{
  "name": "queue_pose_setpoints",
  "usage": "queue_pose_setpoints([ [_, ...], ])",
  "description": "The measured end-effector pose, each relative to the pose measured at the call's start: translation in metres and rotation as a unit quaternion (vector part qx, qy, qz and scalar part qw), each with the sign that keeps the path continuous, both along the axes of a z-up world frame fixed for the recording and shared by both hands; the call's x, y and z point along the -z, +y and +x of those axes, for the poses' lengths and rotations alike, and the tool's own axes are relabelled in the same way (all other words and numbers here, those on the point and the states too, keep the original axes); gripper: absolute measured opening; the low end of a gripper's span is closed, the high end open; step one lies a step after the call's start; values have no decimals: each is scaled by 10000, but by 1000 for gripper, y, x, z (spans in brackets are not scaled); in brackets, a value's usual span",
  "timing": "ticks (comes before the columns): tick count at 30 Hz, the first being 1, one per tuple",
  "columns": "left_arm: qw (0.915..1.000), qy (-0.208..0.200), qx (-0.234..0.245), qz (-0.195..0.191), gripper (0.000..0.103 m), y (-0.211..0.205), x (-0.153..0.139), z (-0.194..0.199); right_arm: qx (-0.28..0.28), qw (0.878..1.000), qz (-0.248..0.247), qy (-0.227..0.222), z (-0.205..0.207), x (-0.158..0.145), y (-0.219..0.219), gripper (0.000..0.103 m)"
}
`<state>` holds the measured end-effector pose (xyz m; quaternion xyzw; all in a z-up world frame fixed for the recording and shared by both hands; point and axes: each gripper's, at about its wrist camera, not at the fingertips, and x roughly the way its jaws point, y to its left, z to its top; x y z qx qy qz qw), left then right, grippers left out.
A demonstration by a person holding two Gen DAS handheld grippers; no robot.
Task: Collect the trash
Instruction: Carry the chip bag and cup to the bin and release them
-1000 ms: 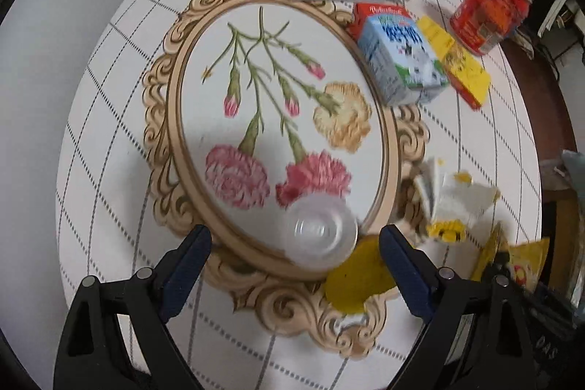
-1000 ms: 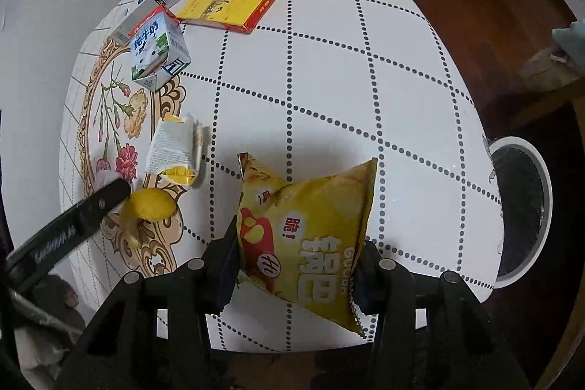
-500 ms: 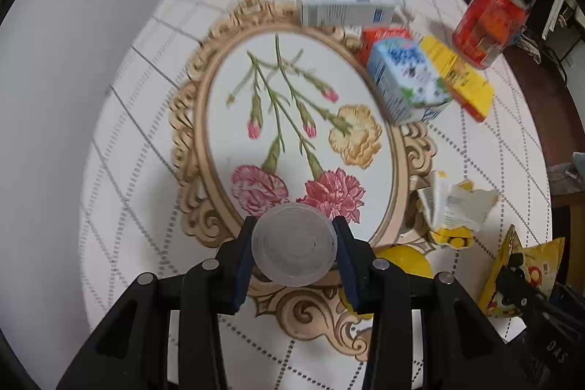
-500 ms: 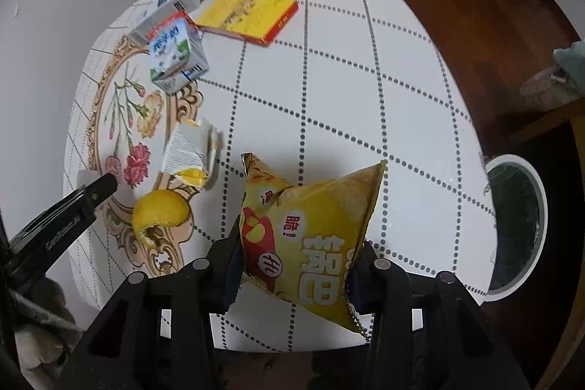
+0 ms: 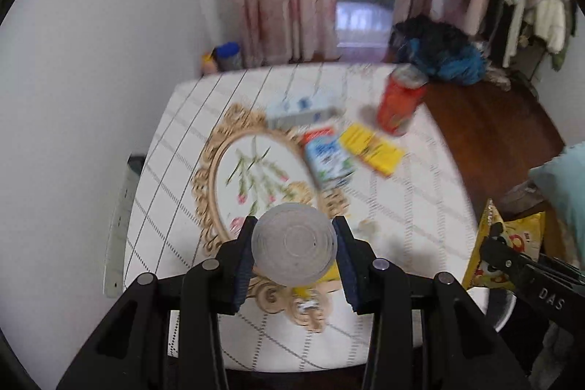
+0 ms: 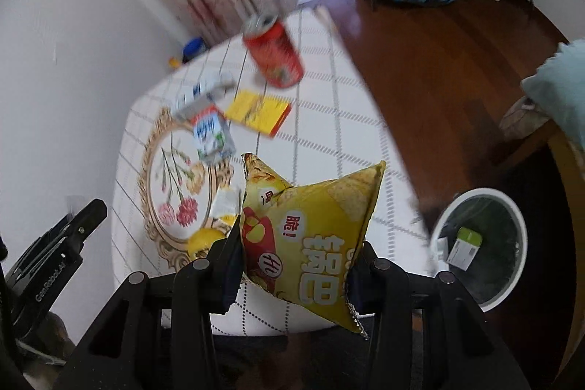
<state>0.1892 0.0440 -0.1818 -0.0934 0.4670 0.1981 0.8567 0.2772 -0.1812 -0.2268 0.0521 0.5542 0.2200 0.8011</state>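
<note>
At the far left, a round clear plastic cup is clamped between the jaws of the left hand-held gripper, pinched across its side walls with its ribbed circular base turned toward the camera, a sideways hold that is judged to suit so light and thin-walled a thing. It is carried clear above the white grid-patterned surface, on whose cloth a gold-framed oval flower print is seen. Further right on that surface several pieces of trash are left uncollected: a long white and blue carton lying on its side, a small blue and white milk carton, a flat yellow cardboard box, a red drink can standing upright near the far edge, and a yellow lemon piece beside crumpled white paper near the front. To the right of these, a yellow crisp bag is gripped at its lower part by the right hand-held gripper, its jaws closed on the foil so that the puffed body stands above them. At the far right, a white round waste bin with a dark liner is seen on the wooden floor beside the surface, already holding a small green and white box; both held items are judged to be bound for it, neither being over its opening yet.
</note>
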Motion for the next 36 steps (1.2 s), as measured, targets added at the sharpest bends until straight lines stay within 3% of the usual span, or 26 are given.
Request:
queue_pose_setpoints([
  [7,9955,-581,736,-162,37,-79,-56,16,681,9969,258,-309,1,-45,-101,47],
  [13,9826,-624,1669,-524,37,-175,-60,52,1457,9889,83,-289,-2,-41,-209,47],
  [17,9699,-246,2171,-1074,37,-234,-28,77,2001,9795,-109,213,0,4,-281,47],
  [22,9454,797,2551,-1867,37,-293,49,119,2237,9703,-78,914,5,75,-326,47],
  [25,9348,1303,2631,-1997,37,-313,88,136,2307,9652,-94,1226,10,114,-337,47],
  [28,9282,1606,2697,-2000,37,-325,109,149,2318,9610,-107,1502,17,151,-339,47],
  [33,9275,1884,2719,-1743,38,-336,124,161,2270,9579,-93,1754,27,191,-335,49],
  [35,9276,1980,2727,-1610,42,-338,131,163,2236,9573,-165,1824,32,203,-333,60],
  [36,9281,1998,2730,-1553,54,-340,134,161,2214,9572,-224,1851,35,209,-333,81],
])
